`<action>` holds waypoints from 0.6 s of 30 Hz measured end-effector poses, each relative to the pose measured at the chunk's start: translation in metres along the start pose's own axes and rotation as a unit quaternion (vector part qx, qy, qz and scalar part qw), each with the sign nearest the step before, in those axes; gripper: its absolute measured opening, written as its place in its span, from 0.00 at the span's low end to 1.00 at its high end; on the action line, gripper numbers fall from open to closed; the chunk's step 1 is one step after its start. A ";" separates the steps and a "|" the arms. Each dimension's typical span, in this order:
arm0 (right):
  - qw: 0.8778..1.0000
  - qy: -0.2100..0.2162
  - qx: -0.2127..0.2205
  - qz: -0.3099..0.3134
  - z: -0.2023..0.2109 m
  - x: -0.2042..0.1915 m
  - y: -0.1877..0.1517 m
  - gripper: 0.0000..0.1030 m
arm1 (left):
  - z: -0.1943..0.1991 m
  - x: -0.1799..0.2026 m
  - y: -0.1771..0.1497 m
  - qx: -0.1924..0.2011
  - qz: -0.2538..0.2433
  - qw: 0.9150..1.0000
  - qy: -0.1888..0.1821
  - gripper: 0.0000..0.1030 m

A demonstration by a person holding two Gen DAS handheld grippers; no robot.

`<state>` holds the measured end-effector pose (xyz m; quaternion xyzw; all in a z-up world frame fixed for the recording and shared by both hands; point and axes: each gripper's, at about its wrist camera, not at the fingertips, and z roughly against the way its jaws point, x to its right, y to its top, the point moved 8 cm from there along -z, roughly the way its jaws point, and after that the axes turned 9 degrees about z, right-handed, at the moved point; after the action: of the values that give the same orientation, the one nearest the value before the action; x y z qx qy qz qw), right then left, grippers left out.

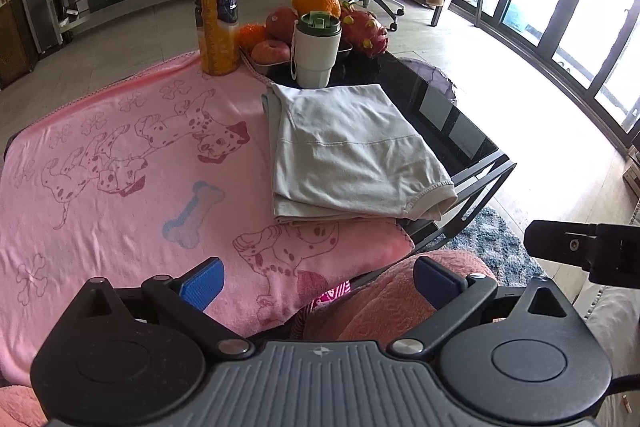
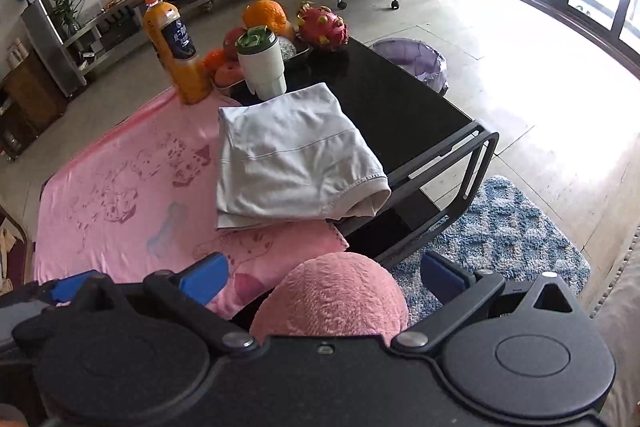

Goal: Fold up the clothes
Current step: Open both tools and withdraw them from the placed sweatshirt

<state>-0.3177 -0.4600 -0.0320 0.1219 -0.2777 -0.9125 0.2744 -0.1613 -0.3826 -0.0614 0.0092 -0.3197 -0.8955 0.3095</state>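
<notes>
Left tongs [image 1: 318, 283] and right tongs [image 2: 324, 277] both spread wide, empty.

The pink blanket [image 1: 120, 167] hides most of the black table [image 1: 440, 107].

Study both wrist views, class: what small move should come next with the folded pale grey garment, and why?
Probably none on the folded pale grey garment itself: it already lies in a neat stack on the pink dog-print blanket. The left gripper and right gripper are open, empty and well short of it, so drawing both back seems the sensible step.
</notes>
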 end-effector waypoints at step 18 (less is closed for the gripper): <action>1.000 0.003 -0.011 0.012 -0.009 0.000 -0.001 1.00 | -0.001 0.002 0.006 0.029 0.000 1.000 -0.006 0.98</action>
<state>-0.3152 -0.4634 -0.0402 0.1184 -0.2684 -0.9118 0.2873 -0.1598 -0.3880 -0.0588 0.0123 -0.3473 -0.8860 0.3070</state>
